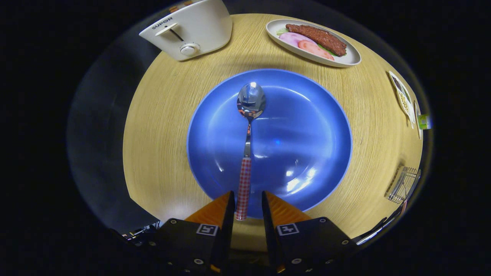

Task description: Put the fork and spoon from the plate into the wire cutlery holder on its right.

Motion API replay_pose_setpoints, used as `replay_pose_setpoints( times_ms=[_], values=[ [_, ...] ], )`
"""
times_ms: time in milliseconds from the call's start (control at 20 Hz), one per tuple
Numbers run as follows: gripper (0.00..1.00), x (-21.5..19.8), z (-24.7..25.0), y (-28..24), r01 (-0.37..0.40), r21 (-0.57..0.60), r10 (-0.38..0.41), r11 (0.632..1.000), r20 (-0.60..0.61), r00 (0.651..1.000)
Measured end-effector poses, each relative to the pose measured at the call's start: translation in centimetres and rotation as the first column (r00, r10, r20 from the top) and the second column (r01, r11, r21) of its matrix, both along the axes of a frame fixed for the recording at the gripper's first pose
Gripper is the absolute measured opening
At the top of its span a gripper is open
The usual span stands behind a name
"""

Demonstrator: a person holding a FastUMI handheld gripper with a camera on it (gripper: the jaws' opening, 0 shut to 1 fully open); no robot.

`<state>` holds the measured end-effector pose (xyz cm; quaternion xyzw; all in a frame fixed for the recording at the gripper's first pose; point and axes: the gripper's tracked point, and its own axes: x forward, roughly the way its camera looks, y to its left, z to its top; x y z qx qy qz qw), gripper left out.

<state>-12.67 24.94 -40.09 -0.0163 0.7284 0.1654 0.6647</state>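
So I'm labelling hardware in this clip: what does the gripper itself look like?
The gripper has two orange wedge-shaped fingers tapering forward, mounted on black blocks with small screws. Each block carries a square black-and-white marker tag.

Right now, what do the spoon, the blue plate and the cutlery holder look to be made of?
Spoon: polished metal bowl and neck, mirror reflections; its red-and-white checked handle, probably plastic or ceramic, lies between the open gripper fingers, apparently untouched. Blue plate: glossy, with bright highlights; glazed ceramic or hard plastic, can't tell which. Cutlery holder: thin metal wire, open mesh, seen small beyond the plate.
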Motion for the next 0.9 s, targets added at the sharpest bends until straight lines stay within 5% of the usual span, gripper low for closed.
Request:
replay_pose_setpoints(
  times_ms=[250, 450, 900],
  values=[
    [0.18, -0.2, -0.8, 0.2, 0.01, -0.01, -0.01, 1.0, -0.003, 1.0],
    [0.1, -0.2, -0.5, -0.2, -0.016, 0.014, 0.016, 1.0, -0.006, 1.0],
    [0.09, 0.6, 4.5, -6.5, 0.008, 0.054, -0.01, 0.999, 0.042, 0.999]
  ],
)
